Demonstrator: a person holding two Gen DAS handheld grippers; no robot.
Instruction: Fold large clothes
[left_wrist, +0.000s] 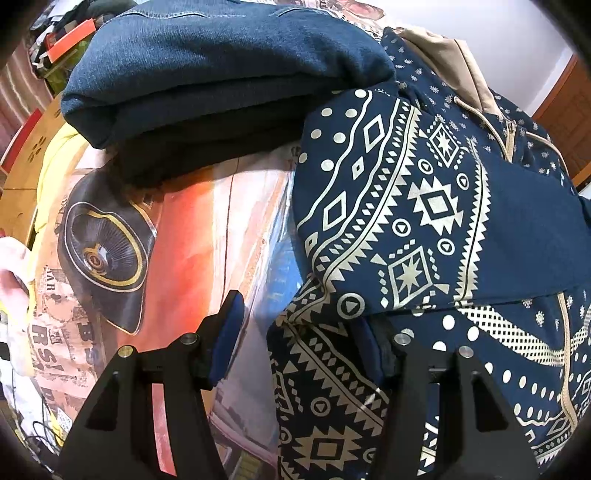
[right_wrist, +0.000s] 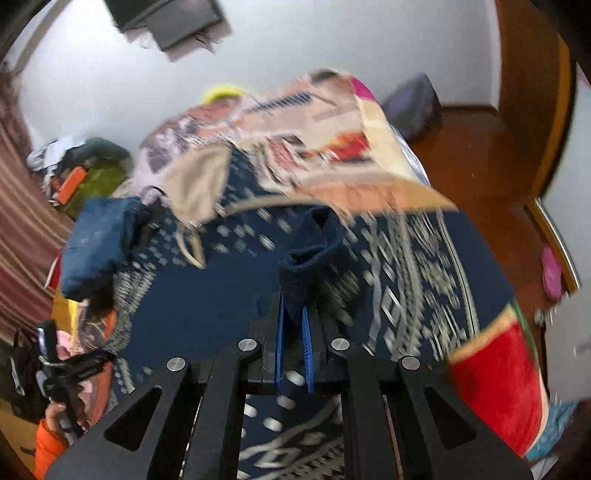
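The right gripper pinches a ribbed navy cuff of the patterned hoodie spread on the blanket. The left gripper is spread wide, one finger on the hoodie's edge, near folded jeans.

A pale wall is seen behind the bed, a striped curtain at one side and a wooden floor beyond.

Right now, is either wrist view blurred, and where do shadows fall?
Left wrist view: sharp; the folded jeans cast a dark shadow on the printed blanket; fisheye bends the edges. Right wrist view: motion blur smears the patterned hoodie and blanket, while the right gripper stays crisp, shut on the ribbed cuff.
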